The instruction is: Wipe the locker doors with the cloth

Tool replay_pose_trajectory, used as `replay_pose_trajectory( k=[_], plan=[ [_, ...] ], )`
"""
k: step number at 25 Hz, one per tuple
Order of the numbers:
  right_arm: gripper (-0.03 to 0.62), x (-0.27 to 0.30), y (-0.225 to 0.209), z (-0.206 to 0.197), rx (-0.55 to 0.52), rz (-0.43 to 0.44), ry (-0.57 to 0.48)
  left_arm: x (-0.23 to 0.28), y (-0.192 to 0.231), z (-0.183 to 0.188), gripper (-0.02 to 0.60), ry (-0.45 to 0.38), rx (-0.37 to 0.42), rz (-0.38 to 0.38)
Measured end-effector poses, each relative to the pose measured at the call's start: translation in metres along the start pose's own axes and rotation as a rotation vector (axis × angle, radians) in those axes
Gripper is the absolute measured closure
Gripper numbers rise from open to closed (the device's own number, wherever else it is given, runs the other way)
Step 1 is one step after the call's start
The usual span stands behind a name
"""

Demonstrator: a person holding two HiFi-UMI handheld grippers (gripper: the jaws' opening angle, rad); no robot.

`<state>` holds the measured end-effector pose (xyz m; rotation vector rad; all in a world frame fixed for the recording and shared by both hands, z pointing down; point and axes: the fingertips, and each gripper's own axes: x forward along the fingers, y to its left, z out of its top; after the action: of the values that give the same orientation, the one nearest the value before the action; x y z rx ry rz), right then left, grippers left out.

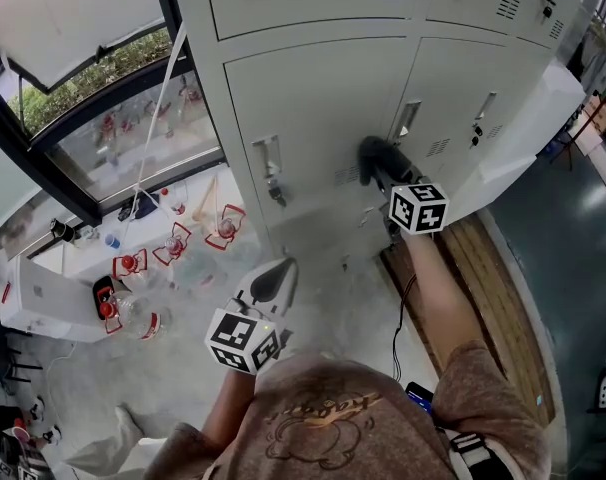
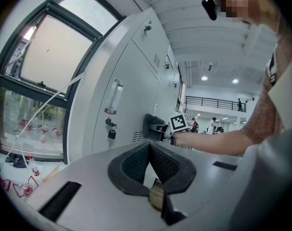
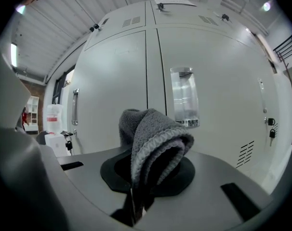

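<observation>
The grey cloth [image 1: 375, 156] is at frame centre, up at a grey locker door [image 1: 318, 98]. The right arm is stretched forward, the left tucked low by the chest. Pale concrete floor [image 1: 183, 368] lies lower left, a window [image 1: 83, 28] upper left. The right gripper [image 3: 136, 191] is clamped on the cloth; the left gripper [image 2: 148, 146] has its jaws together, with nothing between them.

The cloth [image 1: 375, 155] sits in the right gripper [image 1: 384, 175], against the lockers [image 1: 313, 88]. The left gripper [image 1: 273, 280] hangs apart, before them. A window [image 1: 133, 138] stands left, bottles [image 1: 173, 244] below it.
</observation>
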<state>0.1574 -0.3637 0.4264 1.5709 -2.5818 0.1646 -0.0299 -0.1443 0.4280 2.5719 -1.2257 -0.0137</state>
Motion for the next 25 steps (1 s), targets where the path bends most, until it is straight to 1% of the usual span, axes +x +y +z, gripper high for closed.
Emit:
replay_pose_trajectory(
  k=[4,6,13,20,25],
  plan=[
    [0.559,-0.012,-0.006,-0.007,0.028,-0.007,-0.014,-0.002,-0.001,-0.001,0.58,0.002,-0.001,0.001],
    [0.559,-0.019,-0.001,-0.011,0.028,0.009,-0.018,-0.004,0.0,-0.002,0.58,0.004,0.0,0.001],
    [0.559,-0.037,0.059,-0.029,-0.009,0.155,-0.009,-0.008,-0.002,-0.005,0.58,0.012,-0.002,0.001],
    [0.559,-0.041,0.113,-0.04,-0.004,0.277,-0.002,-0.014,-0.002,-0.008,0.58,0.016,-0.005,0.012],
    [0.559,-0.042,0.157,-0.047,0.002,0.371,0.003,-0.021,0.003,-0.013,0.58,0.018,-0.016,0.033]
  ],
)
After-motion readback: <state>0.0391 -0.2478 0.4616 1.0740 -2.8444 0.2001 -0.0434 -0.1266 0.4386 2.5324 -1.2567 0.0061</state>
